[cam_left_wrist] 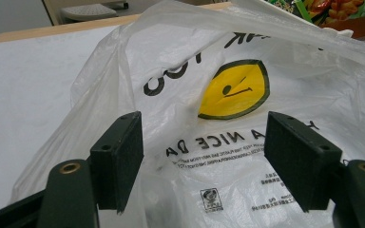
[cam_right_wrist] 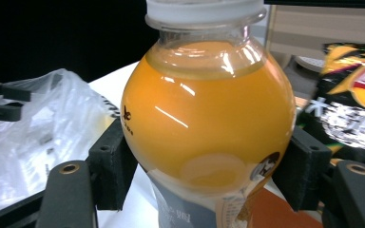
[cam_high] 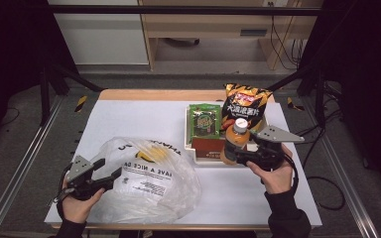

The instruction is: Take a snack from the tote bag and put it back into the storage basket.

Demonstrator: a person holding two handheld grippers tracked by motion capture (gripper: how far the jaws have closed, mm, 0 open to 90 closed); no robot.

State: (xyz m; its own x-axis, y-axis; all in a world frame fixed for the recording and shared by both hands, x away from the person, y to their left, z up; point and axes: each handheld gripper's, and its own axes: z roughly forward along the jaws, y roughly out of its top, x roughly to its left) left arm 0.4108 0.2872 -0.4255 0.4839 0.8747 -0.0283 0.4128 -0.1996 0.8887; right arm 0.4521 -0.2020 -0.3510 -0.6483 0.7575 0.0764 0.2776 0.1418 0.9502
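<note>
Two tongs: your right tongs (cam_high: pixel 239 156) grip juice bottle (cam_high: pixel 235 140) beside tray (cam_high: pixel 206 158); left tongs (cam_high: pixel 110 170) gape at plastic bag (cam_high: pixel 149 183).

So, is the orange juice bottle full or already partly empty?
Nearly full: juice fills the orange juice bottle up to its neck, just below the white cap.

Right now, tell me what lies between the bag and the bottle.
In the high view, bare white table separates the bag from the bottle, plus the near-left corner of the tray.
</note>
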